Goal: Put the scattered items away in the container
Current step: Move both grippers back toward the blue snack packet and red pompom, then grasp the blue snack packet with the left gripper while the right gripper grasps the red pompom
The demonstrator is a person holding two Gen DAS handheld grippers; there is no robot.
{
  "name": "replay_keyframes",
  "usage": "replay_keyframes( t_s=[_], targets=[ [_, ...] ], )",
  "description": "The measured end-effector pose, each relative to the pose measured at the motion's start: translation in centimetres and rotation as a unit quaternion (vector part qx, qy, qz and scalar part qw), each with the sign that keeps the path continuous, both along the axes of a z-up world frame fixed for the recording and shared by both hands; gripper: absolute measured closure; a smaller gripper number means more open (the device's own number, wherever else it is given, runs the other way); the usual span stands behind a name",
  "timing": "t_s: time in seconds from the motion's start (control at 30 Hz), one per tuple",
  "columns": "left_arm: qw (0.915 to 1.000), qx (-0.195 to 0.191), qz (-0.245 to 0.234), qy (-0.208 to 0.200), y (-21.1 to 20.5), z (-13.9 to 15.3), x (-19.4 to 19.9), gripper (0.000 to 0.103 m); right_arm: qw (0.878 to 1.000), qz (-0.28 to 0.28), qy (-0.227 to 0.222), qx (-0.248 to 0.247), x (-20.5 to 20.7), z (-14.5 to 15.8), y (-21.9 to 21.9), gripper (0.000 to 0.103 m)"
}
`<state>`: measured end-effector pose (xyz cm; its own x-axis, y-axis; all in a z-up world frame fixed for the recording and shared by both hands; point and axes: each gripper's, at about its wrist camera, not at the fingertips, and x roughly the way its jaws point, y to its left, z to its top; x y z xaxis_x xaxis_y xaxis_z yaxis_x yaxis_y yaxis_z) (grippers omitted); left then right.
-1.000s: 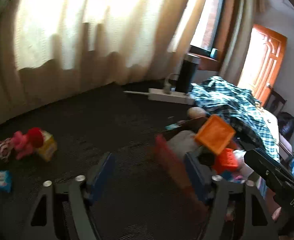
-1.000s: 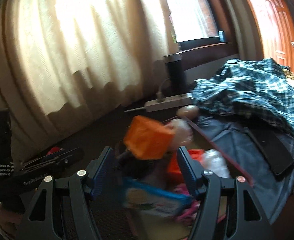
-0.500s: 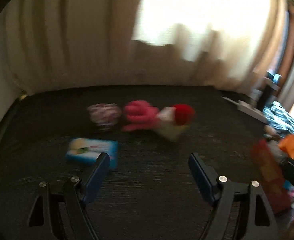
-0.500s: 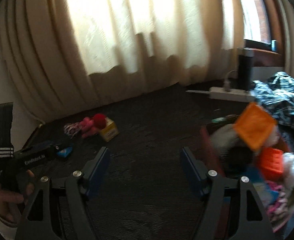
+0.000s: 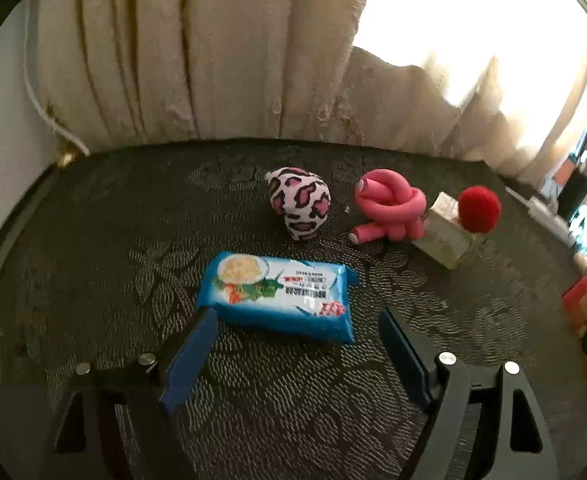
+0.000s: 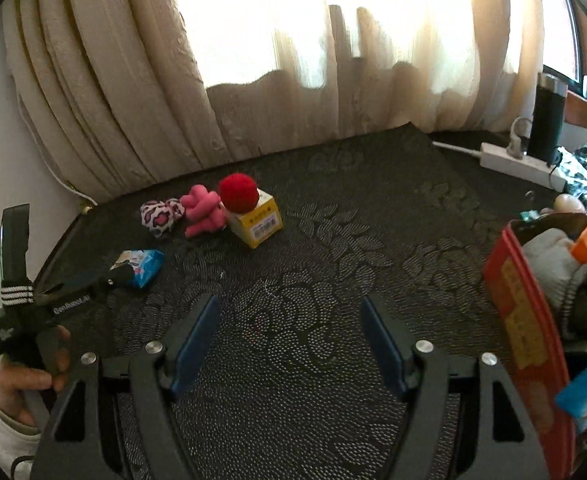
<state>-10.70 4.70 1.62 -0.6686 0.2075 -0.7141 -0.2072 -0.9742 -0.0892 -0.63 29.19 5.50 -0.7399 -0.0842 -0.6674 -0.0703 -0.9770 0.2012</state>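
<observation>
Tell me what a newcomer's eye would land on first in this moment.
Probably the blue snack packet, lying flat on the dark patterned mat just ahead of the open left gripper. Behind it sits a bright cluster: a pink leopard-print pouch, a knotted pink foam tube and a red pom-pom on a small yellow box. In the right wrist view, the crammed red container fills the right edge.

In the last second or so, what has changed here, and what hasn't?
The left gripper swung away from the red container and closed in on the blue packet, jaws open around it, nothing gripped yet. The right gripper pulled back from the container, empty. The packet, leopard pouch, pink toy and red ball stayed put.
</observation>
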Motion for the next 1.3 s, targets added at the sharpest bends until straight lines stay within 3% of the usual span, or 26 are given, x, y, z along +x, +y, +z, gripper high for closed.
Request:
replay_keyframes(
  t_s=[0.1, 0.37, 0.5, 0.6, 0.77, 1.03, 1.3],
  targets=[
    [0.9998, -0.015, 0.0, 0.009, 0.2, -0.5, -0.8, 0.019, 1.0, 0.004, -0.008, -0.003, -0.6, -0.8, -0.1, 0.027],
    [0.9996, -0.004, 0.005, -0.027, 0.1, -1.5, -2.7, 0.017, 1.0, 0.004, -0.025, -0.017, -1.2, -2.4, 0.4, 0.027],
    [0.9985, -0.026, 0.002, -0.047, 0.9, -2.1, -3.2, 0.001, 0.999, 0.006, -0.03, -0.015, -1.3, -2.9, 0.4, 0.027],
    [0.9977, -0.036, 0.008, -0.056, 1.0, -2.4, -3.4, 0.001, 0.999, 0.006, -0.03, -0.013, -1.2, -3.0, 0.4, 0.027],
    [0.9978, -0.013, 0.019, -0.062, 0.2, -2.5, -3.5, 0.002, 0.999, 0.001, -0.031, -0.009, -1.2, -3.2, 0.4, 0.027],
    [0.9976, 0.004, 0.043, -0.055, -0.5, -1.9, -2.8, 0.014, 1.0, 0.006, -0.029, 0.01, -1.3, -2.9, -0.3, 0.027],
    [0.9983, 0.024, 0.046, -0.028, -0.2, 0.2, -1.2, 0.015, 0.999, 0.037, -0.014, 0.029, -4.9, 0.4, -2.1, 0.027]
  ],
)
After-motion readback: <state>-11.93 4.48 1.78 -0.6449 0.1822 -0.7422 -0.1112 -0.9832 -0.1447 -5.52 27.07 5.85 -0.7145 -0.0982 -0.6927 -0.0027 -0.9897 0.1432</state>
